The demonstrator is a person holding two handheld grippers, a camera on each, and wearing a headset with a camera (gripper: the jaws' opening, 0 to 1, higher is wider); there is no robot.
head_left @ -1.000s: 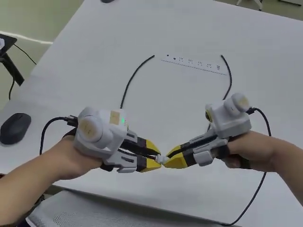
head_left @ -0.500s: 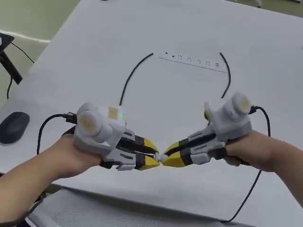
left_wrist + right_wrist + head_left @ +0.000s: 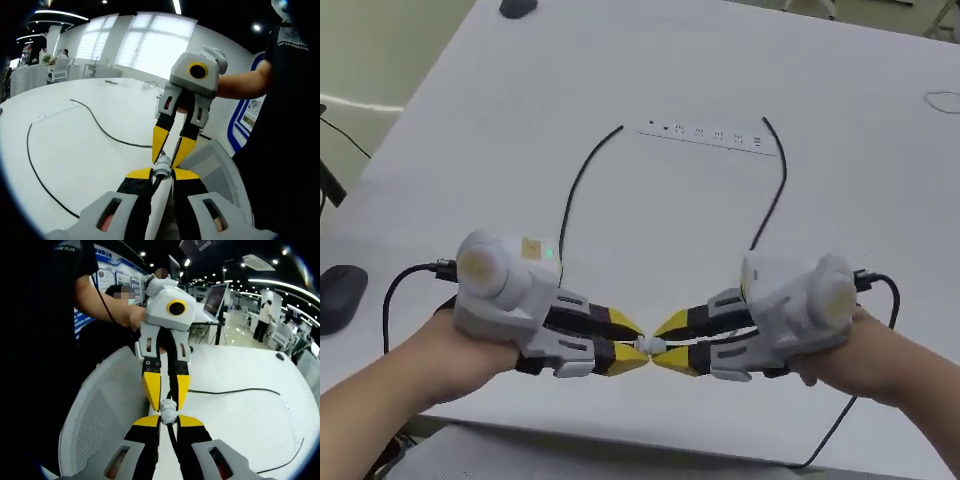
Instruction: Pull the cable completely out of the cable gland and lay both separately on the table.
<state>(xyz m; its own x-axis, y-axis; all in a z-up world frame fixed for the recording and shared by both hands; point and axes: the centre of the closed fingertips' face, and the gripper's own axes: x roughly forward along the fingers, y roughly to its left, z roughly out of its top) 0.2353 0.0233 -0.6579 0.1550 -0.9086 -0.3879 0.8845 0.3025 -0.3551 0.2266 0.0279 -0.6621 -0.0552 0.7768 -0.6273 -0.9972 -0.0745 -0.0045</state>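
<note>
Head view: L gripper [image 3: 632, 344] is pinching the white cable gland [image 3: 645, 347] above the table [image 3: 660, 220] edge. R gripper [image 3: 660, 348], facing it tip-to-tip, is clamping the cable [image 3: 172, 433]. Cable axis is running along both grippers' jaws, so pull straight apart.

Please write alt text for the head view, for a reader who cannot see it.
Two hand-held grippers meet tip to tip above the near edge of the white table: the left gripper pinches a small white cable gland, the right gripper its cable. Behind lie two black cords and a power strip.
</note>
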